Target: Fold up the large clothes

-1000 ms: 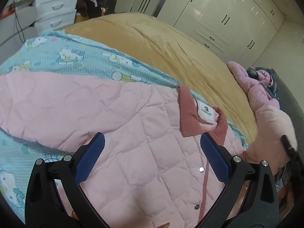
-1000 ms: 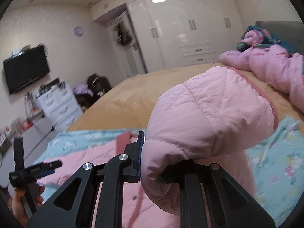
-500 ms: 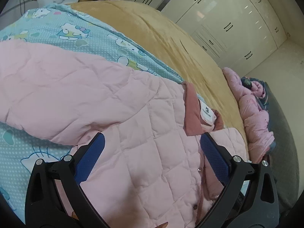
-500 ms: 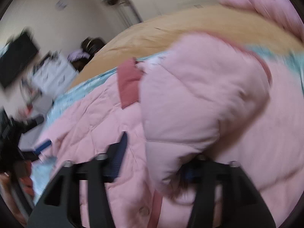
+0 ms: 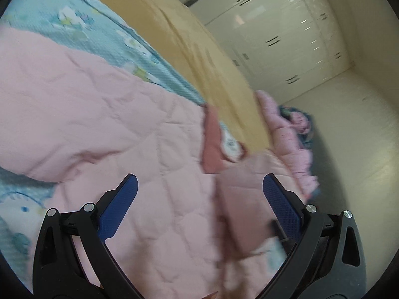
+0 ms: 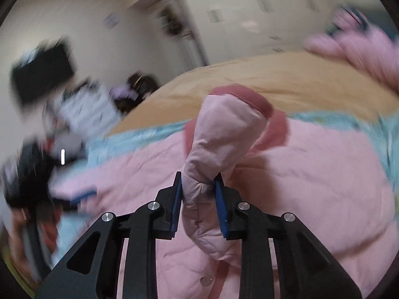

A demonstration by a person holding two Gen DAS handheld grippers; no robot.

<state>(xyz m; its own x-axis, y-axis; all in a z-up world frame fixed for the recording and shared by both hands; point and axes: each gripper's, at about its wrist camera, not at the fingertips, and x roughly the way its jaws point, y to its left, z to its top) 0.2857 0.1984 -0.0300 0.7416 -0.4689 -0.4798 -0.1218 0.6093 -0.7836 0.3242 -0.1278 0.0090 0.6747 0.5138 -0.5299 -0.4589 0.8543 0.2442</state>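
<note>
The right gripper [image 6: 198,184], jaws closing on the pink quilted jacket's sleeve [image 6: 224,134], carries it over the jacket body toward 12 o'clock to fold it in, while the left gripper [image 5: 199,189] waits, jaws apart and empty.

— Your left gripper [image 5: 199,194]: what's it look like?
— Black triangular-cutout frames, silver screws, textured blue pads [image 5: 117,210].
— And your right gripper [image 6: 198,196]?
— Same build: black arms, round silver screws, thin blue pads [image 6: 220,209] edge-on.

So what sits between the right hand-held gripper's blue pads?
A bunched fold of the pink quilted jacket, pinched as the right hand-held gripper closes; right wrist view.
</note>
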